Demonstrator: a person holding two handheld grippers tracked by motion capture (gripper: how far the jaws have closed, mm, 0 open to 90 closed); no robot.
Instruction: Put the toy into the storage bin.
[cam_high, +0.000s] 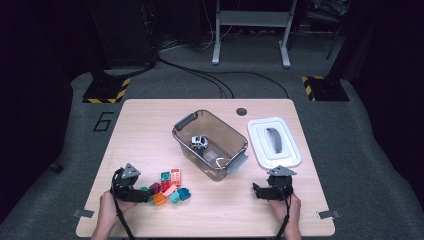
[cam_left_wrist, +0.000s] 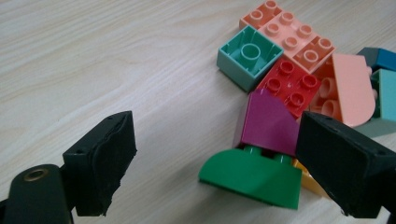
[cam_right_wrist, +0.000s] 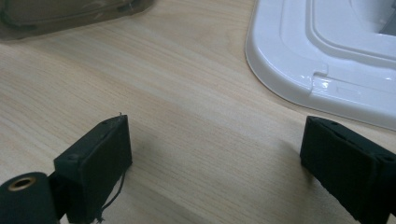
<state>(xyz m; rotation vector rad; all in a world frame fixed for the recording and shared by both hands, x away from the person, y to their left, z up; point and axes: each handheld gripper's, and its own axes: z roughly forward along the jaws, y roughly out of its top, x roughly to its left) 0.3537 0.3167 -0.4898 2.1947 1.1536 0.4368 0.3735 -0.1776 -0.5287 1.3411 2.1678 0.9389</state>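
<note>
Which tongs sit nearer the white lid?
Right. The right tongs rest just below the white lid; the left tongs are across the table by the blocks.

The orange brick (cam_left_wrist: 308, 183) hides behind the green brick (cam_left_wrist: 252, 177) and the black jaw, the blue brick (cam_left_wrist: 385, 58) runs off the right edge, and the white lid (cam_right_wrist: 327, 60) is cropped too.

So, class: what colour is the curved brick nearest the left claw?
Green, clearest in the left gripper view.
</note>
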